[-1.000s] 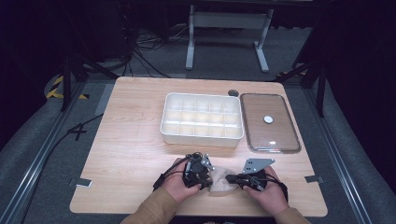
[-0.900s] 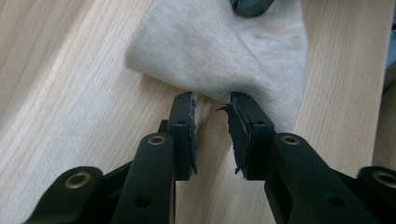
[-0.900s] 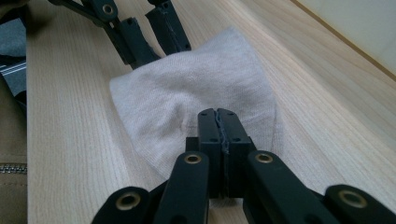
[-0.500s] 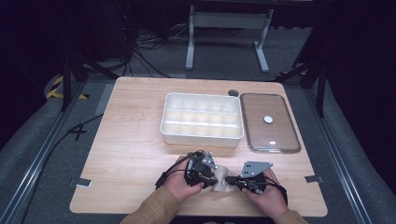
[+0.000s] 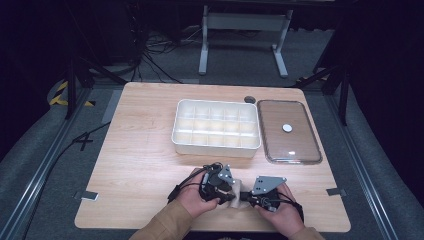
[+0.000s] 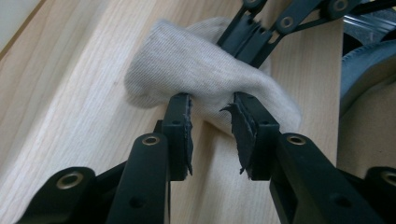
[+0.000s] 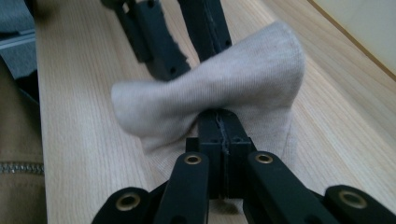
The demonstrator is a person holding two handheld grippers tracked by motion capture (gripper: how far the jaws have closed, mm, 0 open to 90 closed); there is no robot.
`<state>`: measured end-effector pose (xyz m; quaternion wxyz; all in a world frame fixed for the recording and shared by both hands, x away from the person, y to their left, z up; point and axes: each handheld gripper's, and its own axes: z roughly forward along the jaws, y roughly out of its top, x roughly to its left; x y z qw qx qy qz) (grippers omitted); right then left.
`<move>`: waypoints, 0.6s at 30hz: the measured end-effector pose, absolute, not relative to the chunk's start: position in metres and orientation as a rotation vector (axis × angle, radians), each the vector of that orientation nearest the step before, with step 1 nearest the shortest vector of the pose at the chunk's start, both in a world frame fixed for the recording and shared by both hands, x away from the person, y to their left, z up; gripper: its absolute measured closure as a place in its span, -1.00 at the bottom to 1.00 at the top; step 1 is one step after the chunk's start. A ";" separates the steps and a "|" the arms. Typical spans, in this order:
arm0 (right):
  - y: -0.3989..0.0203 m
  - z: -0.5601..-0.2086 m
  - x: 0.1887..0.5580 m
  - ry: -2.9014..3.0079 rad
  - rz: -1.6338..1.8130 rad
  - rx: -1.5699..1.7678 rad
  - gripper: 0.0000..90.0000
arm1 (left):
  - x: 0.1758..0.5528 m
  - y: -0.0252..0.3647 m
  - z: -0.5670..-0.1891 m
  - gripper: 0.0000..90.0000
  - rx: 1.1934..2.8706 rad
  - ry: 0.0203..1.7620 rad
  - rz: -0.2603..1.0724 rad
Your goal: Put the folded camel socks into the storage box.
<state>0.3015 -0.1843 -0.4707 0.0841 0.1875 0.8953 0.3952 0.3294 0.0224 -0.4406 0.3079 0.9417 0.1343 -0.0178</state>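
At the near edge of a pale wooden surface (image 5: 140,165), a person's two hands hold a claw each, tips facing one another over a small beige sock (image 5: 241,192).

The right claw (image 7: 219,122) has its jaws pressed tight together — it pinches a fold of the sock (image 7: 215,93), which bunches and lifts into a bow-like shape above the wood.

The left claw (image 6: 211,108) stands with its jaws apart, a clear gap between the pads; their tips rest against the sock's (image 6: 205,79) near edge without clamping it.

In the high view the left claw (image 5: 225,186) and right claw (image 5: 248,196) sit just beside each other, with tan sleeves (image 5: 165,227) entering from the bottom.

Farther back, near the middle of the surface, lies a white tray (image 5: 216,147) divided into many small compartments. Just beside it, to the right, a clear lid (image 5: 290,131) lies flat — a small white disc (image 5: 287,128) at its middle.

Beyond the surface stand a grey metal stand (image 5: 243,22) and dark cables (image 5: 145,60) on the floor.
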 end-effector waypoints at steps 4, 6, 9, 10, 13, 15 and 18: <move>-0.181 -0.473 0.303 2.669 1.222 0.584 0.99 | 0.329 0.020 -0.439 0.45 2.500 0.344 -0.043; -0.182 -0.474 0.303 2.672 1.234 0.596 0.99 | 0.330 0.021 -0.440 0.44 2.491 0.350 -0.060; -0.182 -0.474 0.304 2.672 1.254 0.587 0.99 | 0.330 0.021 -0.440 0.37 2.498 0.324 -0.052; -0.181 -0.474 0.303 2.668 1.252 0.577 0.99 | 0.330 0.021 -0.440 0.35 2.498 0.324 -0.052; -0.180 -0.474 0.303 2.671 1.248 0.565 0.99 | 0.328 0.021 -0.440 0.32 2.501 0.328 -0.042; -0.181 -0.474 0.304 2.680 1.258 0.574 0.98 | 0.328 0.022 -0.440 0.30 2.497 0.329 -0.040; -0.182 -0.466 0.303 2.687 1.179 0.562 0.89 | 0.329 0.023 -0.439 0.26 2.491 0.336 -0.033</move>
